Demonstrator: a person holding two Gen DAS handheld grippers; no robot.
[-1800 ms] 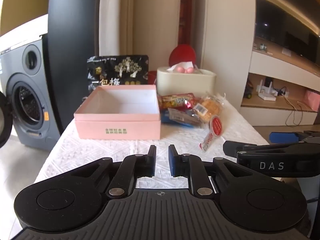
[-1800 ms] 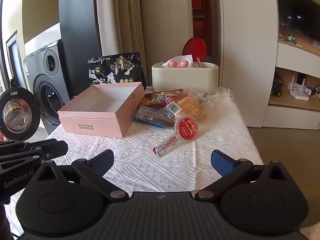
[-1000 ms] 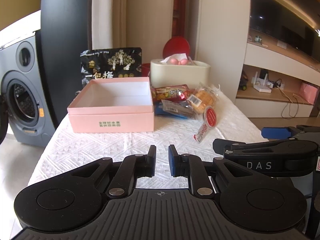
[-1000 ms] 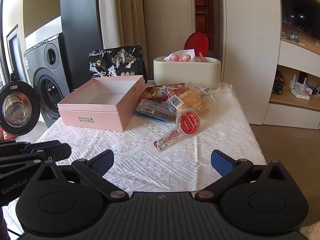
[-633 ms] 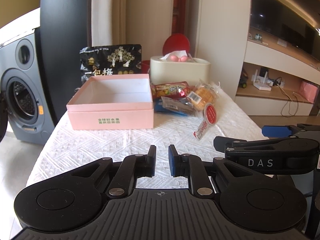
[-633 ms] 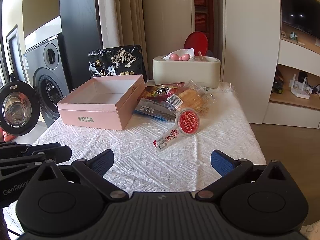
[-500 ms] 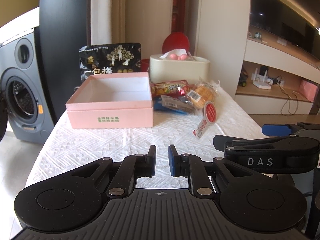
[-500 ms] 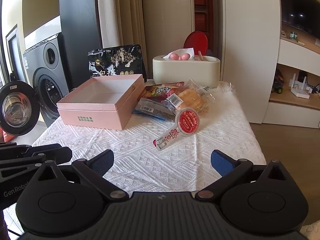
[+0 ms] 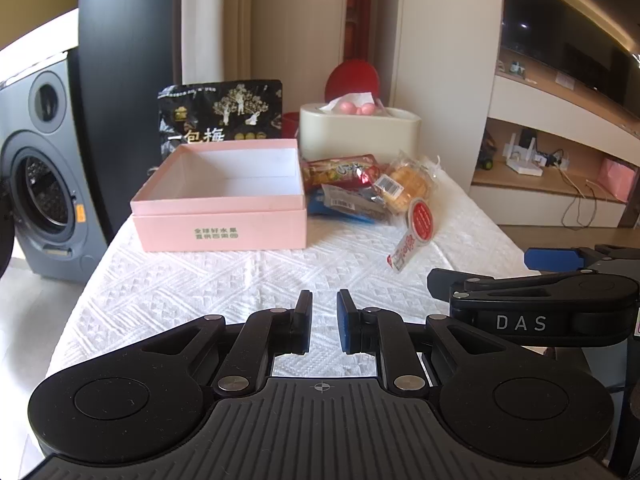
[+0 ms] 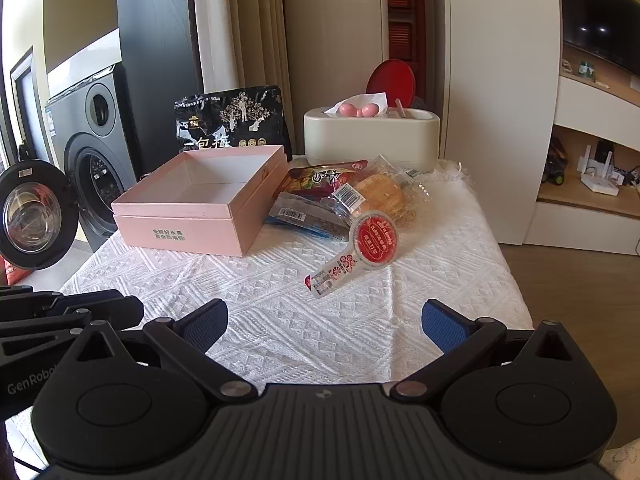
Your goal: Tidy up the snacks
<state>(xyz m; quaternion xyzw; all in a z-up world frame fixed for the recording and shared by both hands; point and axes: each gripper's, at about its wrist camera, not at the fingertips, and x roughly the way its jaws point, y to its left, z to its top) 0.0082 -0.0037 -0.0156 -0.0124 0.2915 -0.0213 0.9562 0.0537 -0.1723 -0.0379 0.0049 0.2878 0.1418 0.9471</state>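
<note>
An open, empty pink box (image 9: pixel 224 200) (image 10: pixel 200 204) sits on the white tablecloth (image 9: pixel 240 276). To its right lies a pile of snacks: a red packet (image 9: pixel 340 168) (image 10: pixel 324 178), a blue-edged dark packet (image 9: pixel 344 204) (image 10: pixel 304 216), a wrapped cake (image 9: pixel 412 186) (image 10: pixel 384 196), and a round red-lidded jelly cup (image 9: pixel 420 220) (image 10: pixel 372 240). My left gripper (image 9: pixel 323 320) is nearly shut and empty, over the near cloth. My right gripper (image 10: pixel 324 322) is wide open and empty, just short of the jelly cup.
A black snack bag (image 9: pixel 220 116) stands behind the box. A cream tissue box (image 9: pixel 360 132) stands at the table's back. A washing machine (image 9: pixel 36 176) is left of the table, shelves (image 9: pixel 560 168) to the right.
Both grippers have moved forward toward the table; the box and snacks look larger and closer. Jaw states are unchanged.
</note>
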